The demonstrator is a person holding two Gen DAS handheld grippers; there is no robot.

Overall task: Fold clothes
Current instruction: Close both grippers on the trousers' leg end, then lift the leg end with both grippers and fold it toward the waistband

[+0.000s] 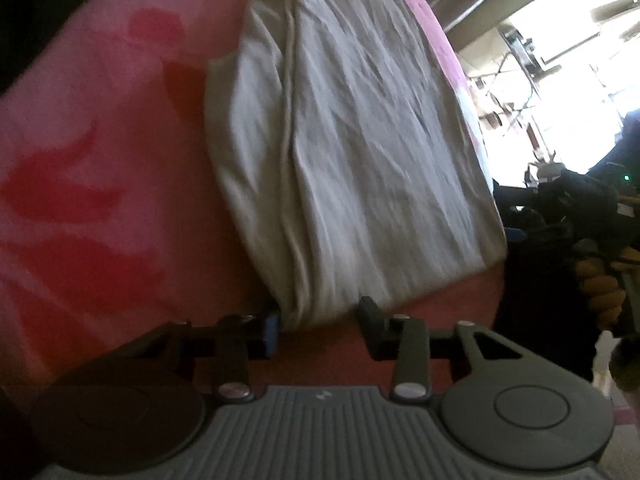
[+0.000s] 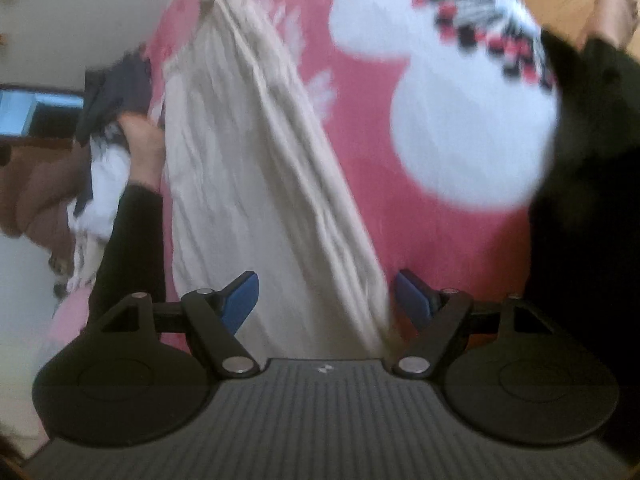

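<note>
On my left wrist feed, the left gripper (image 1: 320, 322) sits low over the bed with its jaws spread wide and nothing clamped. The near end of the beige garment (image 1: 344, 140) bunches down into the gap between them, closer to the blue-padded finger (image 1: 271, 330) on the left of the view, which looks to be touching the cloth or just beside it; the dark finger on the other side stands a little apart from the fabric. From there the garment runs away from me as a long, folded, wrinkled strip with a raised seam down its length, lying on the pink bedcover (image 1: 100, 152) with its darker red patches. Off at the far right edge I can make out a gloved hand (image 1: 600, 284) and a bright, washed-out room beyond.

On my right wrist feed, the right gripper (image 2: 326, 300) is also wide open and holds nothing. The same beige garment (image 2: 248, 184) lies between its blue pads, its folded edge running close to the pad on the right of the view. The strip stretches away across the pink cover (image 2: 360, 120), beside a large white printed shape (image 2: 460, 120). A bare foot (image 2: 142, 148) and dark trouser leg rest just beside the garment's left edge, and another foot (image 2: 612, 12) shows far off at top right. Both views are motion-blurred.
</note>
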